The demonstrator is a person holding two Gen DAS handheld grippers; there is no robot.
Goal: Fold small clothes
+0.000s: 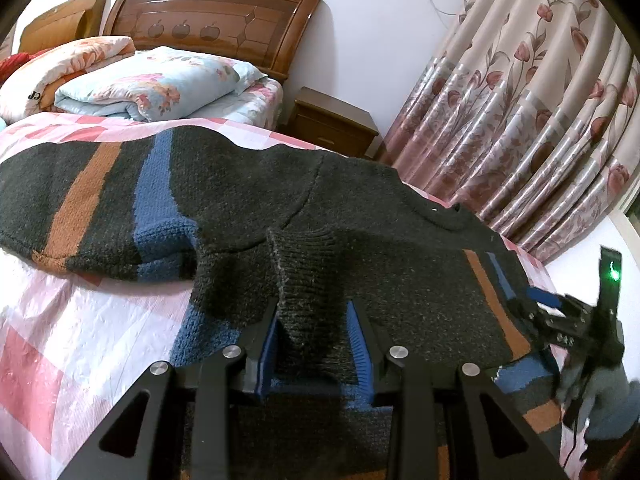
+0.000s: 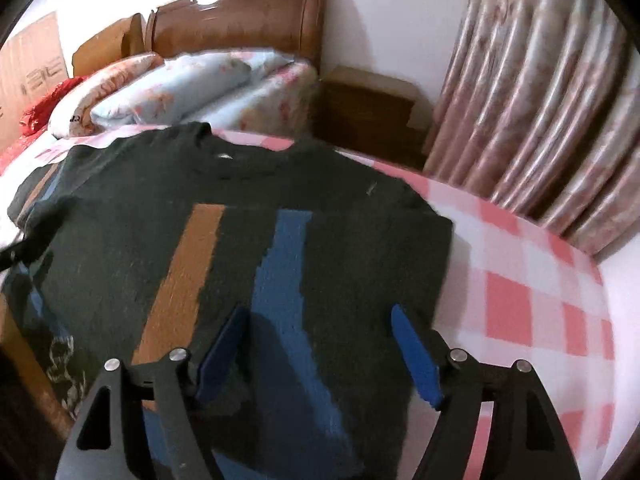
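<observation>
A dark knit sweater with orange and blue stripes lies spread on the pink checked bedsheet. My left gripper is shut on the sweater's ribbed sleeve cuff, which rises between the blue pads, lifted a little off the garment. At the right edge of the left wrist view, my right gripper is blurred beside the sweater's striped side. In the right wrist view, that gripper stands wide open just over the sweater, with its blue pads apart and nothing pinched between them.
Folded floral quilts sit at the head of the bed, below a wooden headboard. A wooden nightstand and a floral curtain stand past the bed's far side. Bare checked sheet lies right of the sweater.
</observation>
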